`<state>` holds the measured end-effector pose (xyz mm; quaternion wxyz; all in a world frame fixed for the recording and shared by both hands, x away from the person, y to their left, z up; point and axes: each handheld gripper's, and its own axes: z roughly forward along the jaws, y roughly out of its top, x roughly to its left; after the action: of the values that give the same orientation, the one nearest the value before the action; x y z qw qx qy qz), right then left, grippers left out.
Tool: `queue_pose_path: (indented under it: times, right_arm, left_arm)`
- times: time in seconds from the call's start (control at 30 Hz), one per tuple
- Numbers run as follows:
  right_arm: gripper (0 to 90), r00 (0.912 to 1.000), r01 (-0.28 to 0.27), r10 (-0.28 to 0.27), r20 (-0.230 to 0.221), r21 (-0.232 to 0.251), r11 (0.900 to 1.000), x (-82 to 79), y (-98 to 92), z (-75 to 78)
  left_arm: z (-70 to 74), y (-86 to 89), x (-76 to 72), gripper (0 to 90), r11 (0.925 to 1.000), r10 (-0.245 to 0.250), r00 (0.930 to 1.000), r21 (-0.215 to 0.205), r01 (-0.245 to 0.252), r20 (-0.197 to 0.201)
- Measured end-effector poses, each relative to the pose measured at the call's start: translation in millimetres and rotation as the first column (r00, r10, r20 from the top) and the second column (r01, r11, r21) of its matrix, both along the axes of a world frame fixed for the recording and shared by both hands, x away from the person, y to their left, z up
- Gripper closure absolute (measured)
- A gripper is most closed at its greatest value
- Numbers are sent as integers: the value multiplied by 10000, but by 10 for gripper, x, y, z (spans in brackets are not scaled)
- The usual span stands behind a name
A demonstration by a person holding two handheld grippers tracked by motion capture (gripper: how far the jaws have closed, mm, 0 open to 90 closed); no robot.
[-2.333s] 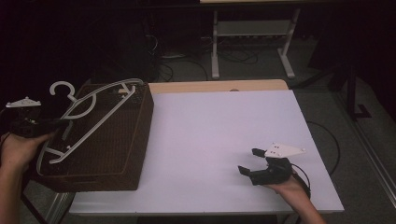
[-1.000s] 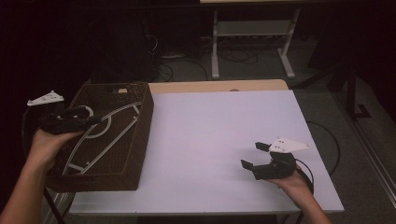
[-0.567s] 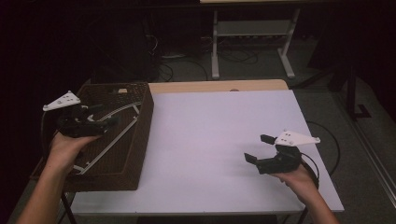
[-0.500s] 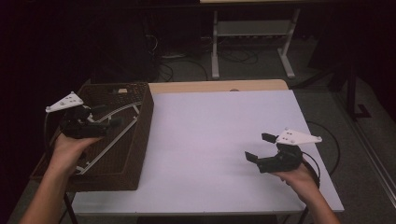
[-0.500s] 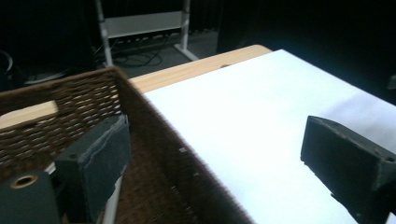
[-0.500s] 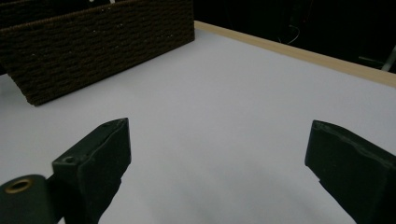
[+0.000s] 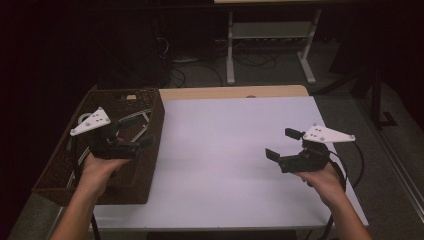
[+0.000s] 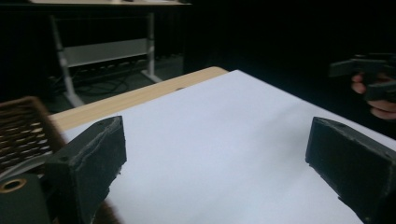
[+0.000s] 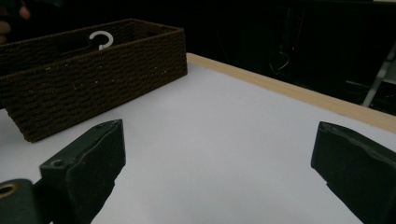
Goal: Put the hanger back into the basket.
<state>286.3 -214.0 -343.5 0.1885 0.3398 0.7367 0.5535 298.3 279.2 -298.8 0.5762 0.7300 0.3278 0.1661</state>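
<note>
A: Starting at the left, what is happening?

B: The white hanger [image 7: 142, 119] is lying inside the brown wicker basket [image 7: 150, 165], probably a few stacked. The left gripper [image 7: 136, 134] is hovering over the basket's right wall, jaws wide and empty. A moment ago it was lowering that hanger in.

A: Any risk?

B: Its cable could be snagging the hook and dragging the hanger out.

A: And on the right?

B: The right gripper [image 7: 283, 145] is waiting above the white desk [image 7: 215, 150], jaws spread wide, barely shifted.
</note>
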Motion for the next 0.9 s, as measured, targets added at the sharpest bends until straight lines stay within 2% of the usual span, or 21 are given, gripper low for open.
queue_pose_path:
  times: [0.1, 0.27, 0.37, 0.5, 0.57, 0.77, 0.9]
  right_arm:
    - [22, 9999, -10, 9, 126, 101, 9999, 11, 13, 62]
    - [11, 9996, -23, 16, 265, 273, 9996, 31, 31, 138]
    - [5, 9993, -62, 49, 373, 359, 9993, 45, 30, 184]
    - [5, 9987, -11, -15, 505, 503, 9987, 63, 20, 223]
    - [5, 9973, 87, -127, 716, 569, 9983, 69, 9, 230]
    - [5, 9969, 92, -144, 769, 673, 9977, 64, -22, 235]
    - [5, 9967, 79, -130, 807, 633, 9980, 62, -29, 232]
  left_arm:
    - [-55, -82, -14, 26, 9998, -196, 9998, -35, 196, 56]
    - [-123, -161, -22, 24, 9986, -342, 9991, -383, 351, 234]
    - [-178, -217, -21, 15, 9987, -433, 9989, -251, 438, 206]
    - [-237, -246, -23, 15, 9986, -374, 9991, -362, 381, 213]
    - [-264, -251, -23, 6, 9986, -364, 9992, -371, 371, 194]
    - [-280, -252, -35, 6, 9980, -410, 9986, -476, 426, 332]
    - [-289, -253, -34, 6, 9977, -433, 9987, -518, 448, 282]
